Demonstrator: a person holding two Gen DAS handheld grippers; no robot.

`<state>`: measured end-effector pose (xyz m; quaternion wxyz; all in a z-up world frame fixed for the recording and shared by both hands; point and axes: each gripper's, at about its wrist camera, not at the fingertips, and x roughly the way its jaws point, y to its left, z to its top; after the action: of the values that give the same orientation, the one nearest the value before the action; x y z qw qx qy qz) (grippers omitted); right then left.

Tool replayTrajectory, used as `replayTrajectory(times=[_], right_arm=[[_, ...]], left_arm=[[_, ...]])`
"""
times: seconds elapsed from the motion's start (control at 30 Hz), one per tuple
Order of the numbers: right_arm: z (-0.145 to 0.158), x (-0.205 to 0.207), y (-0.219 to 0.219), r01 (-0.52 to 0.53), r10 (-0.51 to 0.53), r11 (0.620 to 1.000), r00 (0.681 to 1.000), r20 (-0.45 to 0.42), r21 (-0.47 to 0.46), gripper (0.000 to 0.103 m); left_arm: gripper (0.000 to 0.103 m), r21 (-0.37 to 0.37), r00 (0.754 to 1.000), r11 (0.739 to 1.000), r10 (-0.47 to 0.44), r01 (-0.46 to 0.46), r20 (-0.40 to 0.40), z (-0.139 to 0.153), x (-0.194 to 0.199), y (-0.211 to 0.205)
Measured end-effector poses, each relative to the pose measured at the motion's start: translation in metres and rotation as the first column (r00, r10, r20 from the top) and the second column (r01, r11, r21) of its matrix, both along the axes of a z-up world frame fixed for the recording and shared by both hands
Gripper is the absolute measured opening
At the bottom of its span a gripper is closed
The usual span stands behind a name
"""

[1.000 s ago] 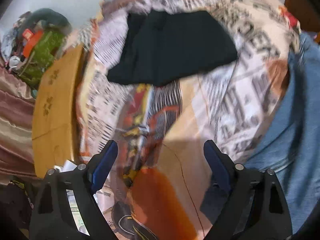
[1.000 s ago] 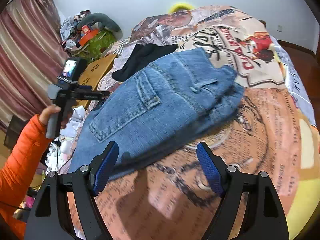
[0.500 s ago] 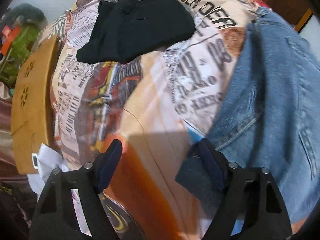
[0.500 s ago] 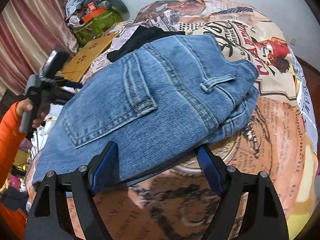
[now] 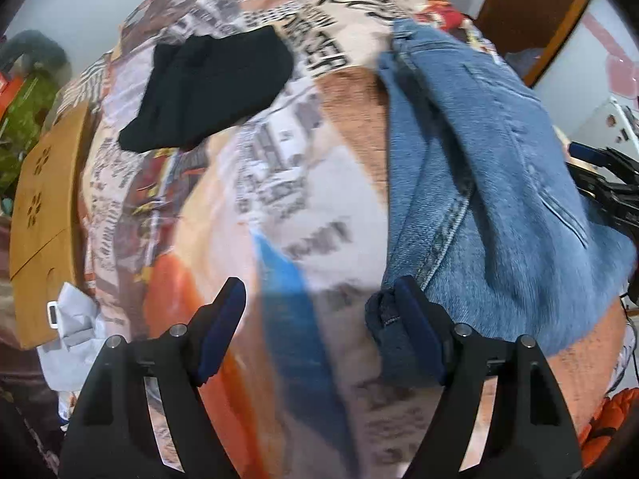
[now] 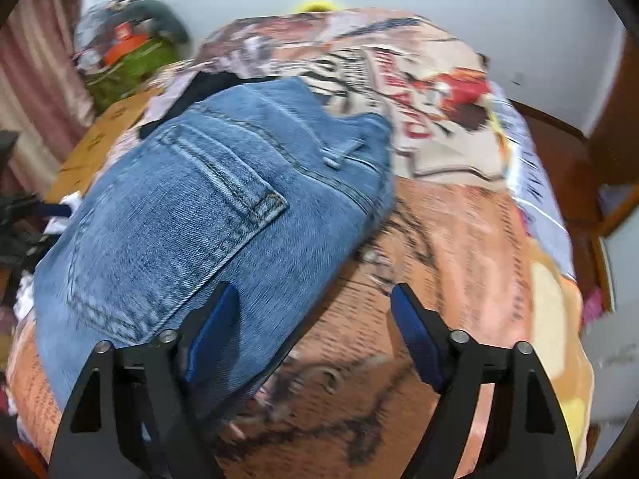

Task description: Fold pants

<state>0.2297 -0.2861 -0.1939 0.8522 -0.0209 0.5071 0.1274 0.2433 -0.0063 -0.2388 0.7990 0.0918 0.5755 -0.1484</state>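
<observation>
Folded blue jeans (image 6: 199, 219) lie on the printed bed cover (image 6: 459, 259), back pocket up. My right gripper (image 6: 315, 319) hovers over their near edge. Its jaws are closing; the left finger is over the denim and the folded edge runs between the fingers, with no pad pressing. In the left wrist view the jeans (image 5: 499, 199) fill the right side. My left gripper (image 5: 319, 319) stands open at their near corner. A dark denim corner (image 5: 383, 327) lies against the inside of its right finger; only bed cover (image 5: 279, 199) is under the rest of the gap.
A folded black garment (image 5: 207, 92) lies farther back on the bed. A wooden board (image 5: 44, 207) and white cloth (image 5: 72, 327) sit off the bed's left edge. Clutter (image 6: 131, 52) is piled by the curtain. The right gripper (image 5: 607, 183) shows past the jeans.
The left gripper moved right from bare bed cover to the jeans' corner and its jaws narrowed. The right gripper dropped closer onto the jeans' near edge, jaws narrowing.
</observation>
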Motion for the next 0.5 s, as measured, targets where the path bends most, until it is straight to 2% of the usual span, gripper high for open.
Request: replayTrajectory(times=[0.07, 0.17, 0.3, 0.4, 0.5], right_arm=[[0.006, -0.005, -0.006, 0.014, -0.014, 1.000, 1.000, 0.003, 0.007, 0.068], [0.019, -0.016, -0.016, 0.028, -0.029, 0.996, 1.000, 0.010, 0.088, 0.068], [0.032, -0.036, -0.020, 0.040, -0.045, 0.981, 0.999, 0.021, 0.190, 0.068], [0.031, -0.044, -0.016, 0.037, -0.038, 0.968, 0.999, 0.001, 0.248, 0.067], [0.019, -0.047, -0.008, 0.029, -0.019, 0.964, 0.999, -0.039, 0.264, 0.056]], left_arm=[[0.077, 0.008, 1.000, 1.000, 0.001, -0.001, 0.029, 0.003, -0.005, -0.009], [0.077, 0.040, 0.996, 0.999, 0.020, -0.023, 0.087, 0.013, -0.009, -0.015], [0.077, -0.060, 0.992, 0.998, 0.008, -0.001, 0.124, 0.033, -0.012, -0.020], [0.077, -0.072, 0.987, 0.997, -0.026, 0.037, 0.159, 0.040, -0.015, -0.034], [0.077, -0.063, 0.989, 0.996, -0.054, 0.063, 0.135, 0.027, -0.015, -0.049]])
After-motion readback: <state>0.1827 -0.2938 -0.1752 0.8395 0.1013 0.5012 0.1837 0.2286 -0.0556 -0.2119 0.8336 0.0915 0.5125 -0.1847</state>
